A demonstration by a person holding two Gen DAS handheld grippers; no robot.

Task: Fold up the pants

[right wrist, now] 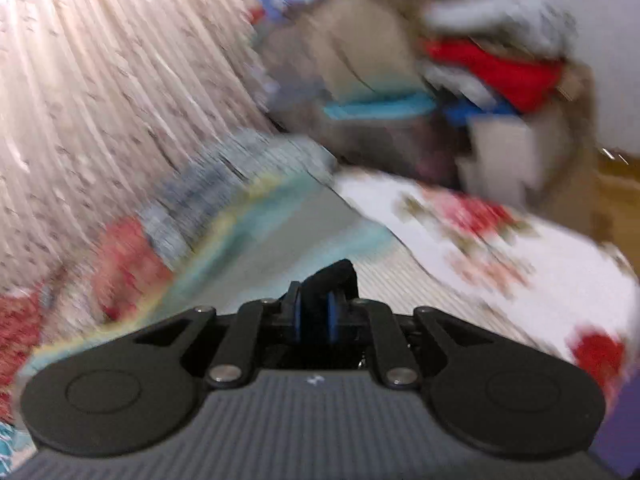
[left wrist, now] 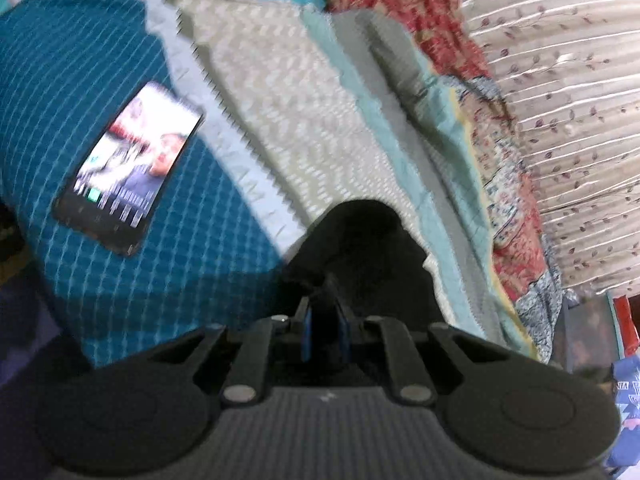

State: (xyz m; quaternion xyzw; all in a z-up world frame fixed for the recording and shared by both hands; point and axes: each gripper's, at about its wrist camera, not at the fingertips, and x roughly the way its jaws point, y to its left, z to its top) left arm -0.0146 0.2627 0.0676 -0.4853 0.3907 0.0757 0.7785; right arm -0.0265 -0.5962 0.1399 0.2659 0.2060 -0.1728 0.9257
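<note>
The black pants bunch up in front of my left gripper, which is shut on a fold of them above the bed. In the right wrist view my right gripper is shut on another bit of the black pants, only a small dark tip showing past the blue pads. That view is blurred by motion. Most of the pants are hidden behind the grippers.
A lit phone lies on a teal checked pillow. A cream and teal bedspread covers the bed, with a red floral quilt and a beige curtain beyond. A floral sheet and a clutter pile lie right.
</note>
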